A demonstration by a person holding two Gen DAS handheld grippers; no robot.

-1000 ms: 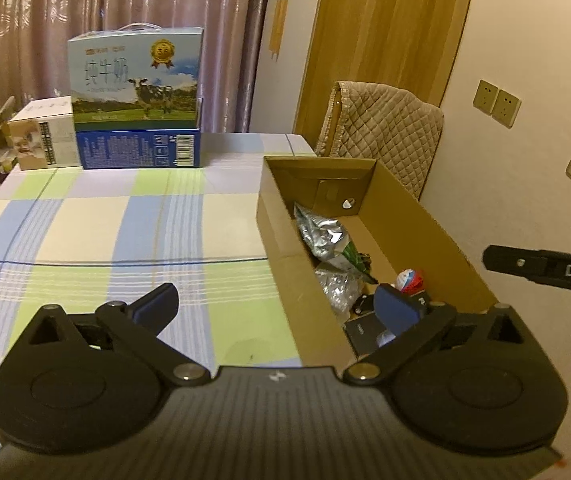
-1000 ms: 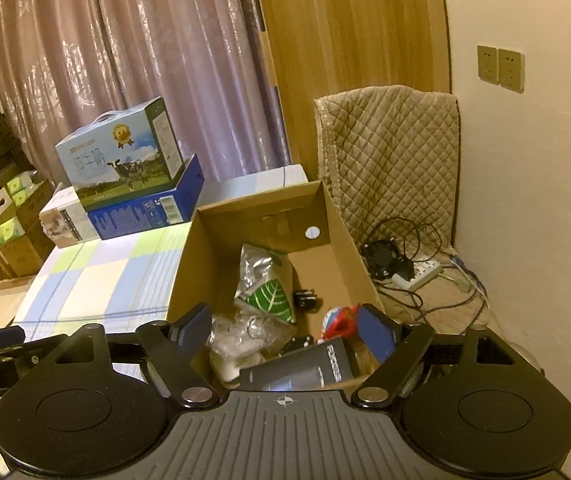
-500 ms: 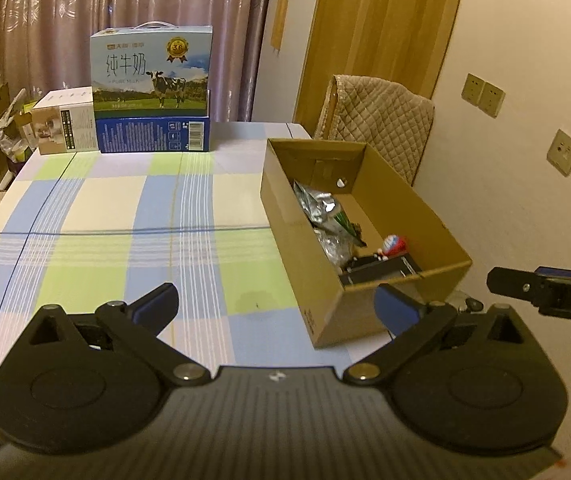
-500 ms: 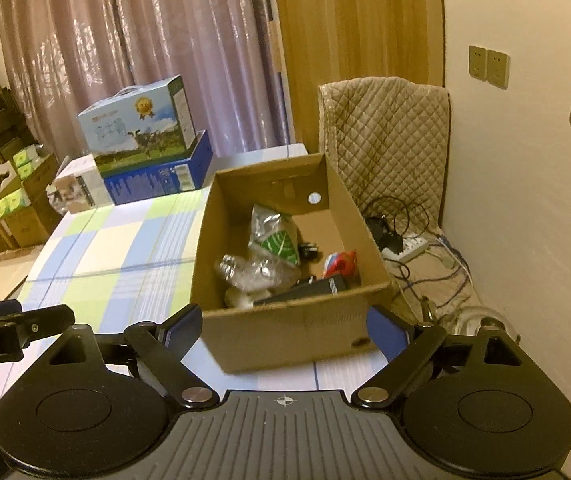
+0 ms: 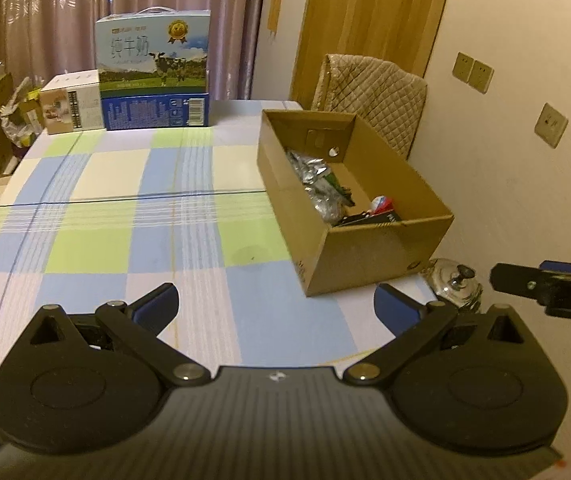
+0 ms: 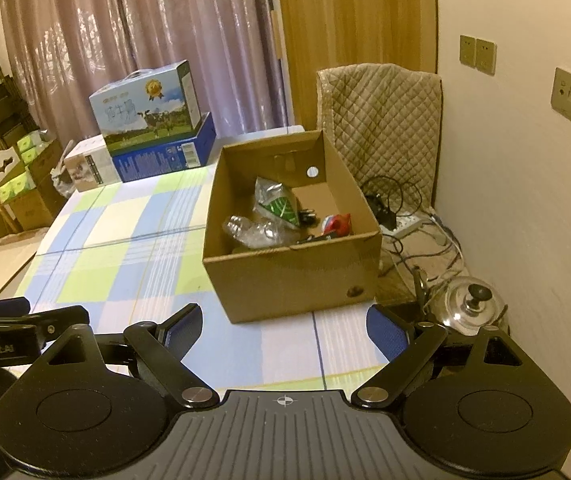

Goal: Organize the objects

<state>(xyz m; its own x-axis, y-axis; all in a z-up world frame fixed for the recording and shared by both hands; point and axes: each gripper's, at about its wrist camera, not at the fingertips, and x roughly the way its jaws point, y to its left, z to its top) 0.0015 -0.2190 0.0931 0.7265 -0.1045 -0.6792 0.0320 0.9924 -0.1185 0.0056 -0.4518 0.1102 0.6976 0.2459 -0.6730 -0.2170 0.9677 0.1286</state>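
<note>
An open cardboard box (image 5: 365, 256) (image 6: 285, 276) stands at the right edge of the checked tablecloth (image 5: 125, 220). Inside lie a silver foil bag with a green leaf (image 6: 277, 200), crumpled clear plastic (image 6: 253, 232), a red and white item (image 6: 337, 222) and a dark flat pack (image 5: 369, 218). My left gripper (image 5: 277, 308) hovers open and empty over the cloth, short of the box's near left corner. My right gripper (image 6: 285, 330) is open and empty too, just short of the box's front wall. Each gripper shows at the edge of the other's view.
A milk carton case (image 5: 153, 52) sits on a blue box (image 5: 155, 110) beside a small white box (image 5: 71, 106) at the table's far end. A quilt-covered chair (image 5: 373, 92) stands behind the cardboard box. A steel kettle (image 6: 469, 300), a power strip and cables (image 6: 405, 224) lie by the wall.
Both grippers have drawn back from over the cardboard box; its front wall and the cloth before it now show. Nothing was picked up.
</note>
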